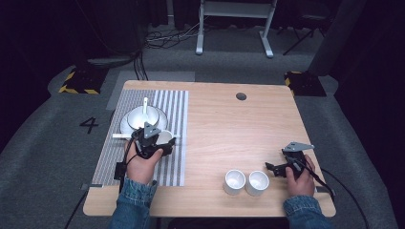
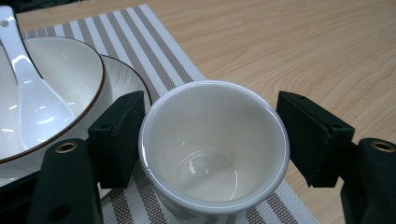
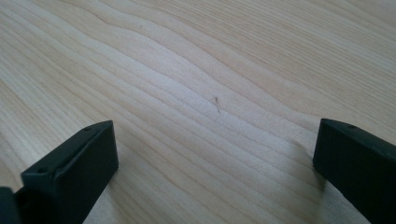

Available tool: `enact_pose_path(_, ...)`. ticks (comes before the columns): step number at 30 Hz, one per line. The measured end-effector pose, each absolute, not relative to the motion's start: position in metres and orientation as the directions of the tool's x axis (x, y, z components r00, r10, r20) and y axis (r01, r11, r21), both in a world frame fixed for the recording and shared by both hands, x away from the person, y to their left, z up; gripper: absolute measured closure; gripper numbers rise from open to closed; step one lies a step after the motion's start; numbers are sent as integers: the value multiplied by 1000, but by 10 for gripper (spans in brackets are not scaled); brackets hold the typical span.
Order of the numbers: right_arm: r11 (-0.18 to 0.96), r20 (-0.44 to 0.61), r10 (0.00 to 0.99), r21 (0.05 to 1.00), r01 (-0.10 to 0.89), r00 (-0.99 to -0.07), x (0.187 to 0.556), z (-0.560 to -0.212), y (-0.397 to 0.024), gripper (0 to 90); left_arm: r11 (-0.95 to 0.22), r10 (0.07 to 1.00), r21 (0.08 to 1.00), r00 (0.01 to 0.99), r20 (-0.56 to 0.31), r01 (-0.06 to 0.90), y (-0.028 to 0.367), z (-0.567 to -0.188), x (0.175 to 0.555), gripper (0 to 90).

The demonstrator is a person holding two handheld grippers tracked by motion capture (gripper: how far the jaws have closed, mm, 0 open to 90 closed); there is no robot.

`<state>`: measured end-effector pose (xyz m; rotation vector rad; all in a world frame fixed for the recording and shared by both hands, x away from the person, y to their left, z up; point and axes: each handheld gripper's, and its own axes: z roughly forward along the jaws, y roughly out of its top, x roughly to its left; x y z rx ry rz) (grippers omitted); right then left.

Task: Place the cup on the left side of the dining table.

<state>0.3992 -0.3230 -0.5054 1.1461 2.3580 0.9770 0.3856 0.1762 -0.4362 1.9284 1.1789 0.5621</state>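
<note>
A white cup [image 2: 212, 154] stands on the striped placemat [image 2: 154, 51], right beside a white bowl [image 2: 60, 79] with a white spoon [image 2: 32, 102] in it. My left gripper [image 2: 210, 135] has its two jaws against the cup's sides, shut on it. In the high view the left gripper [image 1: 162, 141] and cup [image 1: 165, 137] are at the mat's right part, just in front of the bowl [image 1: 143, 117] on its plate. My right gripper [image 1: 271, 169] stands open near the table's front right. In its own view the right gripper [image 3: 215, 158] has bare wood between its jaws.
Two more white cups [image 1: 234, 182] [image 1: 257, 182] stand side by side near the front edge, just left of the right gripper. The wooden table [image 1: 239, 129] has a round cable hole [image 1: 241, 96] at the back.
</note>
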Motion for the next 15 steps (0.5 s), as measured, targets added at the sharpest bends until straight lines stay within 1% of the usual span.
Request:
enact_pose_path(3, 438, -6, 788, 709, 553, -616, 399, -505, -323, 2, -298, 880, 780, 475, 2, 549, 175, -445, 390, 270)
enact_pose_path(5, 438, -6, 788, 709, 552, -616, 399, -505, -323, 2, -307, 883, 770, 469, 11, 559, 175, -448, 391, 269)
enact_pose_path(15, 438, -7, 788, 709, 552, -616, 399, -505, -323, 2, -300, 882, 762, 472, -8, 573, 176, -456, 394, 269)
